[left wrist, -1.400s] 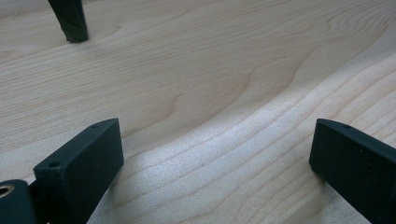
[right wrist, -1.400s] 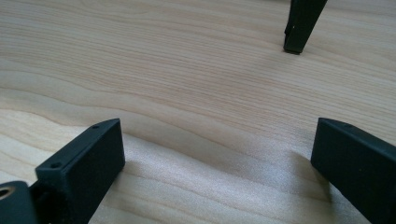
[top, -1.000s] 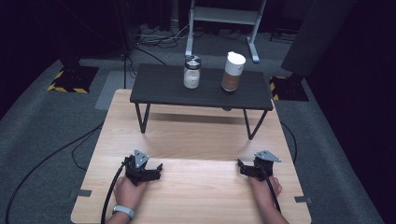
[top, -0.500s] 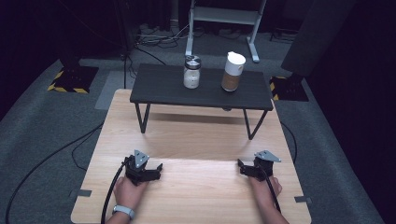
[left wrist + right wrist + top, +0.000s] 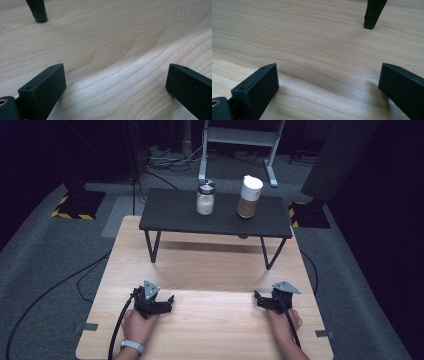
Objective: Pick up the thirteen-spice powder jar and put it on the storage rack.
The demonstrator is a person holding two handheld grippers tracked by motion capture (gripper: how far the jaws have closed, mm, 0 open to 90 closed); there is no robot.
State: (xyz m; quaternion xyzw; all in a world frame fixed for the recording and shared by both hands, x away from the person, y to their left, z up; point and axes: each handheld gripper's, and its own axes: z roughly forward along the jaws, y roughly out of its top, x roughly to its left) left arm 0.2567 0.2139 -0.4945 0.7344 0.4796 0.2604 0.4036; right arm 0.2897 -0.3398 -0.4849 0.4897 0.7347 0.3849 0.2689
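table: light wood top (image 5: 210, 270), both grippers resting on its near part
left gripper: (image 5: 167, 303) near left of table, held in left hand (image 5: 137, 322), jaws point toward centre; watch (image 5: 131, 346) on that wrist
left gripper state: jaws spread wide, nothing between them, bare wood in the gap in the left gripper view (image 5: 115, 85)
right gripper: (image 5: 259, 299) near right of table, held in right hand (image 5: 285, 320), jaws point toward centre
right gripper state: jaws spread wide, holding nothing, bare wood between them in the right gripper view (image 5: 328, 82)
grippers: well apart from each other
stand: small black bench (image 5: 170, 215) on far part of table, legs on the wood
stand leg: one foot at top of left gripper view (image 5: 37, 11), one at top of right gripper view (image 5: 373, 13)
jar: clear glass, metal lid (image 5: 205, 197), upright on stand, left of centre
canister: tan with white lid (image 5: 249, 196), upright on stand, just right of jar, apart from it
cables: one black cable trails from each gripper toward the near edge
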